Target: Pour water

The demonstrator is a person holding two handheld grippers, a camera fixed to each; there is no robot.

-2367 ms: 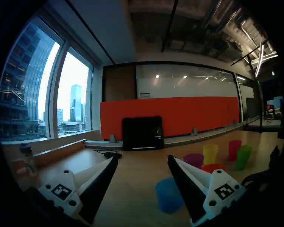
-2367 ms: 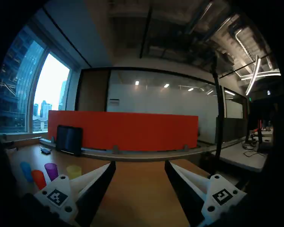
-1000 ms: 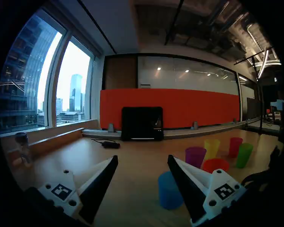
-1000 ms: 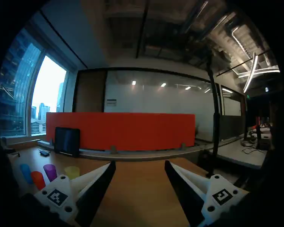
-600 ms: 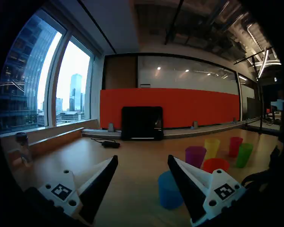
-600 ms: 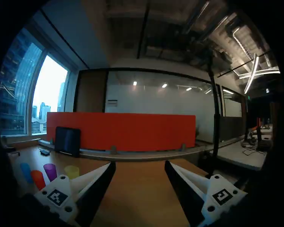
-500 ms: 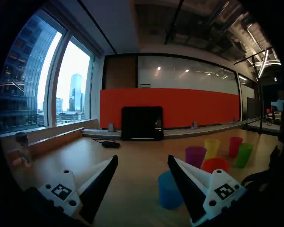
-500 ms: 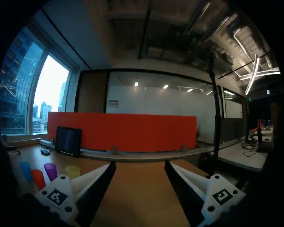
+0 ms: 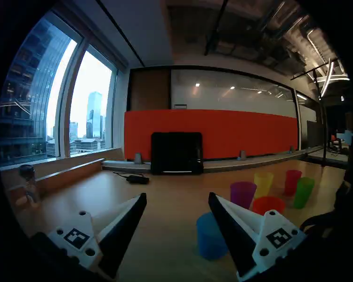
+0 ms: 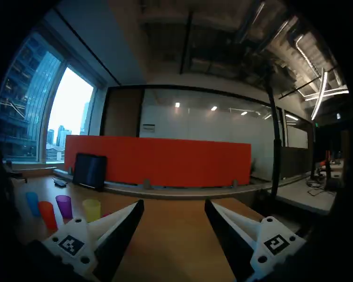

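Jaws spread and empty on left gripper (image 9: pixel 177 195) and right gripper (image 10: pixel 173 202); the bottle (image 9: pixel 28 185), far left on the worktop (image 9: pixel 167 211), looks small, stiff, perhaps slick, so grip mid-body, while the plastic cups (image 9: pixel 242 193) seem light and easily tipped.

Six plastic cups stand upright on the wood bench (image 9: pixel 172 202), close together w/ small gaps: blue cup (image 9: pixel 208 237) in front, then purple cup (image 9: pixel 242 193), orange cup (image 9: pixel 267 205), yellow cup (image 9: pixel 262 183), red cup (image 9: pixel 292 182) & green cup (image 9: pixel 302 192). A small bottle (image 9: pixel 28 184) w/ dark cap stands by the window-side edge.
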